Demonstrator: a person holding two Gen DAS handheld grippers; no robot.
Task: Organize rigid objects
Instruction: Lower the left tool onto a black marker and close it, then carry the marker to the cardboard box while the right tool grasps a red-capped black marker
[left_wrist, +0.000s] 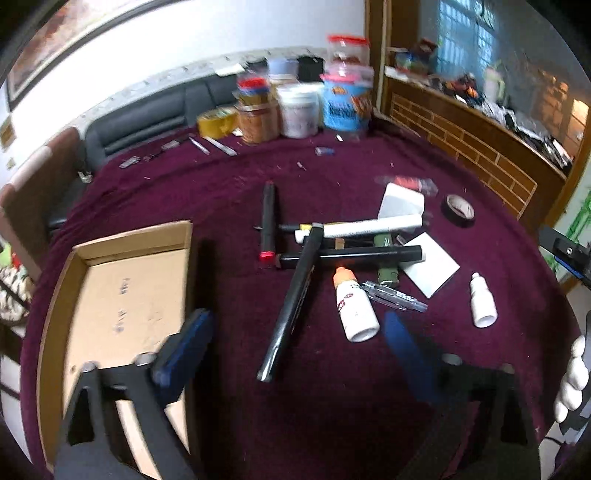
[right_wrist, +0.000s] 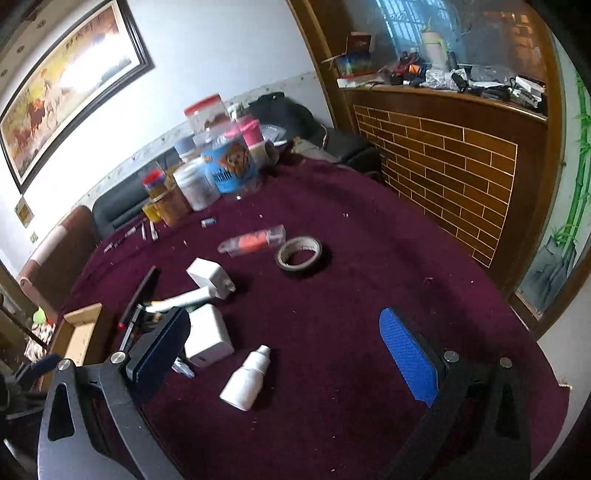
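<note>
White wall (right_wrist: 221, 55), framed painting (right_wrist: 66, 96), dark sofa (left_wrist: 147, 114), brick-pattern wooden counter (right_wrist: 443, 166), window (right_wrist: 406, 22).

The left gripper (left_wrist: 295, 332), a black frame with two dark-blue padded fingers (left_wrist: 184, 343), points steeply downward with its jaws apart and nothing between them. The right gripper (right_wrist: 291, 347), black-framed with bright-blue textured pads (right_wrist: 408, 354), also tilts downward, its jaws spread wide and empty. In the left wrist view, a white-gloved hand (left_wrist: 572, 380) shows at the near right edge.
</note>
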